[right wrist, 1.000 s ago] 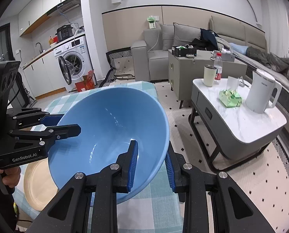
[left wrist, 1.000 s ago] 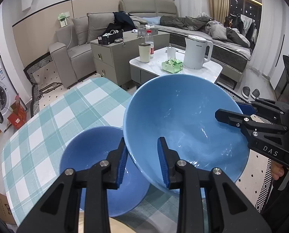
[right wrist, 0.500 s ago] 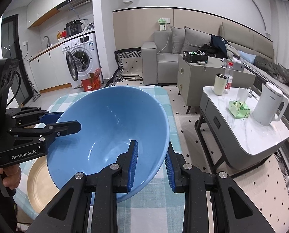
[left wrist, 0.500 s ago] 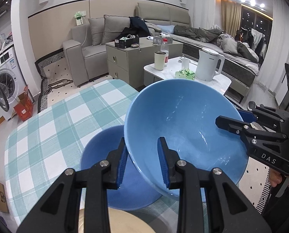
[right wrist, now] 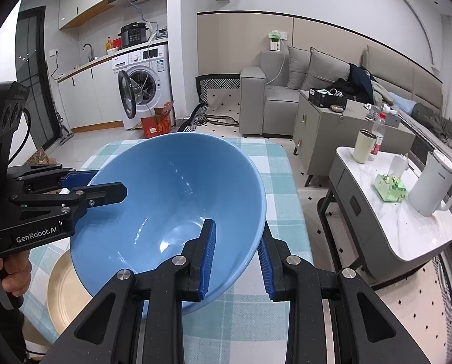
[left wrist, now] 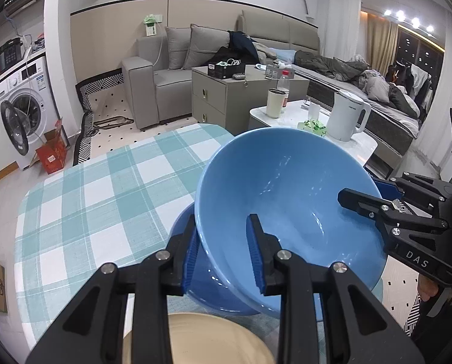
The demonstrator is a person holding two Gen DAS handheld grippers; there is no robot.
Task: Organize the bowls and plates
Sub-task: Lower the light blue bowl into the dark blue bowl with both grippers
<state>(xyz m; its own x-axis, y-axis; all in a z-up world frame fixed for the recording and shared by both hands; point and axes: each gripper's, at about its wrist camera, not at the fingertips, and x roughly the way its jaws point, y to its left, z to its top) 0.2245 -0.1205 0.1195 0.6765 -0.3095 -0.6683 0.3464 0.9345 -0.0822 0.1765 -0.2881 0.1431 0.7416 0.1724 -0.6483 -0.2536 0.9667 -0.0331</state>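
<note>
The light blue bowl (left wrist: 289, 212) is glossy, deep and tilted, held above the checked desk (left wrist: 104, 188), with the left gripper (left wrist: 222, 251) clamped on its rim at 7 o'clock and the right gripper (right wrist: 236, 257) clamped on the rim at 3 o'clock in the left wrist view. Compared with a second ago, it now overlaps most of the darker blue bowl (left wrist: 207, 285) at 7 o'clock, beside the beige plate (left wrist: 213, 342) at 6 o'clock.
</note>
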